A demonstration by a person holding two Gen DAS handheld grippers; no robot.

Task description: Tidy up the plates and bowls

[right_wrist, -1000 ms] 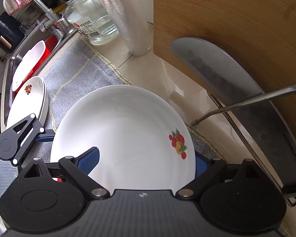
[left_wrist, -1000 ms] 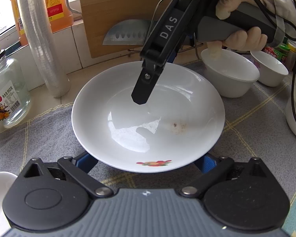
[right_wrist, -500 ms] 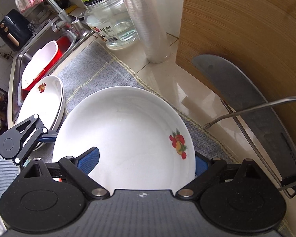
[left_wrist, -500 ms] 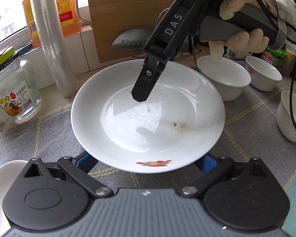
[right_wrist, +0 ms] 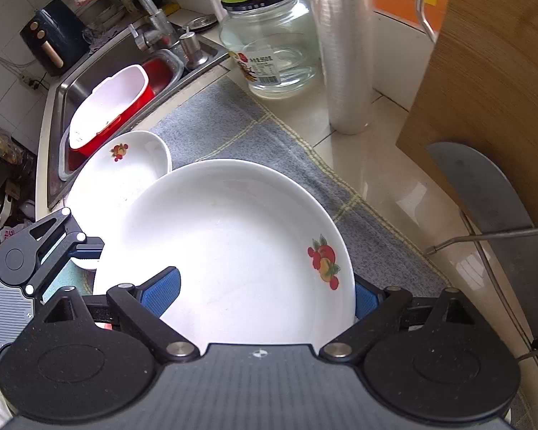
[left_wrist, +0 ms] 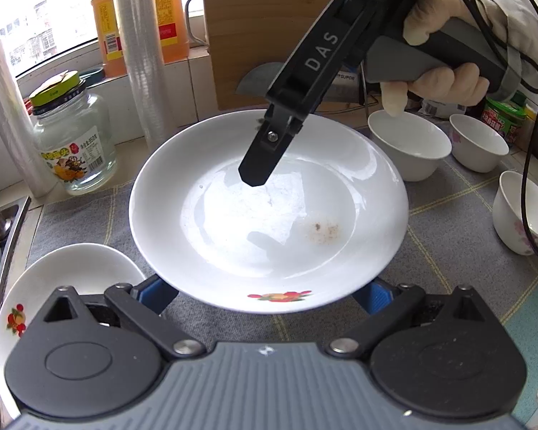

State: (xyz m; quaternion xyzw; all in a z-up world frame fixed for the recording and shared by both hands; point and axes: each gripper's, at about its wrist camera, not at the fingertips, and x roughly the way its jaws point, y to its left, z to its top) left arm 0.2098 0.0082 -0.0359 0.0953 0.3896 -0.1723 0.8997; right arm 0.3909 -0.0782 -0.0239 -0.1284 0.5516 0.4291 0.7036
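A white plate (left_wrist: 269, 215) with a fruit print is held above the grey mat between both grippers. My left gripper (left_wrist: 265, 294) is shut on its near rim. My right gripper (right_wrist: 265, 297) is shut on the opposite rim; it shows in the left wrist view (left_wrist: 269, 143), one finger reaching over the plate. The same plate fills the right wrist view (right_wrist: 233, 251). A stack of matching plates (left_wrist: 64, 279) sits at the lower left, next to the sink; it also shows in the right wrist view (right_wrist: 125, 165). Three white bowls (left_wrist: 409, 143) stand on the right.
A glass jar (left_wrist: 71, 143), plastic-wrap rolls (left_wrist: 140, 53) and an orange bottle (left_wrist: 140, 14) stand at the back. A wooden board (left_wrist: 254, 25) with a cleaver (right_wrist: 502, 222) leans behind. The sink (right_wrist: 89, 82) holds a red-and-white tub.
The plate, held by both grippers, has moved left towards the sink and risen. The stack of plates has come further into both views.
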